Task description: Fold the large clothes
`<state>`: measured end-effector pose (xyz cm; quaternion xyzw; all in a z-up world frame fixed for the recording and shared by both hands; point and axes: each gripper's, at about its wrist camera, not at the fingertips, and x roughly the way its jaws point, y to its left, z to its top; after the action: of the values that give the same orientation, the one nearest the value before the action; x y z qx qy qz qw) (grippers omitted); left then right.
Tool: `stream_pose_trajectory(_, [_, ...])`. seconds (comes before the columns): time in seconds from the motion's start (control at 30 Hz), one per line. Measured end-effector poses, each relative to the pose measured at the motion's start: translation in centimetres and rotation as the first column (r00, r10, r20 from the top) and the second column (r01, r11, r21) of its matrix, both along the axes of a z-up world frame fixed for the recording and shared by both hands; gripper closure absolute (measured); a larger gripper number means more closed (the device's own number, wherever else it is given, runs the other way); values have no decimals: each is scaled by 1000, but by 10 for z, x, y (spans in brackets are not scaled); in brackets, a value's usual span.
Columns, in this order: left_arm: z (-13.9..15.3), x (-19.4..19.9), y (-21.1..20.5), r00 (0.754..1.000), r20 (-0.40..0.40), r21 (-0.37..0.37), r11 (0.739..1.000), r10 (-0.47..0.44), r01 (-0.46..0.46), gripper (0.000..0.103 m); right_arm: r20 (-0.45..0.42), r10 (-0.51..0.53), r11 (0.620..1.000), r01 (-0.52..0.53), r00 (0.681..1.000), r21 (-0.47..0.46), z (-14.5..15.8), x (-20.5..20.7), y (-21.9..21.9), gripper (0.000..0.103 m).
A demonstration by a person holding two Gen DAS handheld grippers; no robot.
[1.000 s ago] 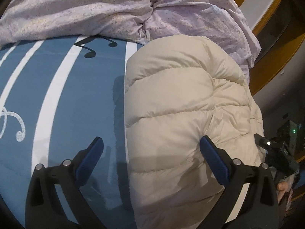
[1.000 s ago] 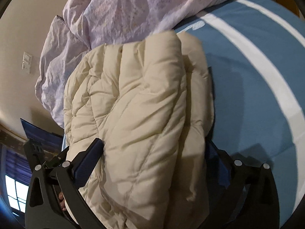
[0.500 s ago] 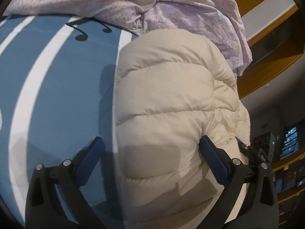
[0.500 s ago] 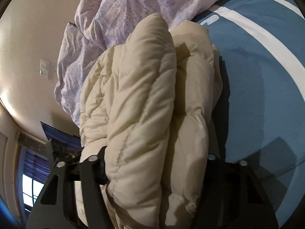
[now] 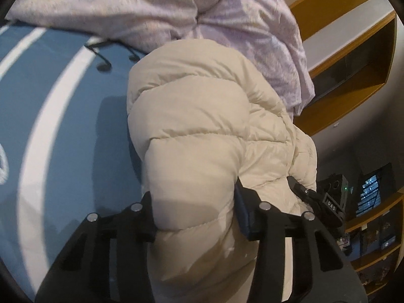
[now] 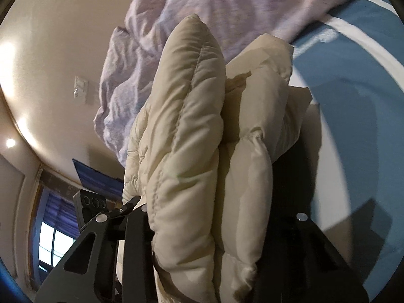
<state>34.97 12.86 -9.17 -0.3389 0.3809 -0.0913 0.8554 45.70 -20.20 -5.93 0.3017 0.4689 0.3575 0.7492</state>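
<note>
L wrist view, L to R: blue bedsheet with white stripes [image 5: 63,131] fills 9 o'clock. Cream quilted puffer jacket [image 5: 202,126] runs from 6 o'clock up to centre, lying on the sheet; crumpled lilac duvet [image 5: 176,7] at 12 o'clock behind it. Left gripper [image 5: 194,217] is clamped on a thick jacket fold. Wooden shelves [image 5: 353,58] at 2 o'clock.

R wrist view: beige wall w/ switch plate [image 6: 80,89] at 9 o'clock. Right gripper [image 6: 214,227] pinches bunched jacket layers [image 6: 192,131], standing upright; sheet at 3 o'clock.
</note>
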Motion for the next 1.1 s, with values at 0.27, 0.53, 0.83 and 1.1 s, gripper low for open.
stream_pose_trajectory(0.27, [13,-20,62,993,41,17,994,107,-108,58,33,94,996,-94,995,-14,6,19,74,70])
stream_pose_trajectory(0.53, [12,-22,91,982,47,152,970,183,-188,55,74,118,984,-106,990,-144,7,22,112,64])
stream_pose_trajectory(0.83, [27,-29,78,955,83,458,841,284,-289,25,204,-28,918,106,979,-383,38,-1,81,24])
stream_pose_trajectory(1.1, [49,-30,67,945,116,514,796,305,-320,16,367,28,881,150,930,-449,78,-27,113,29])
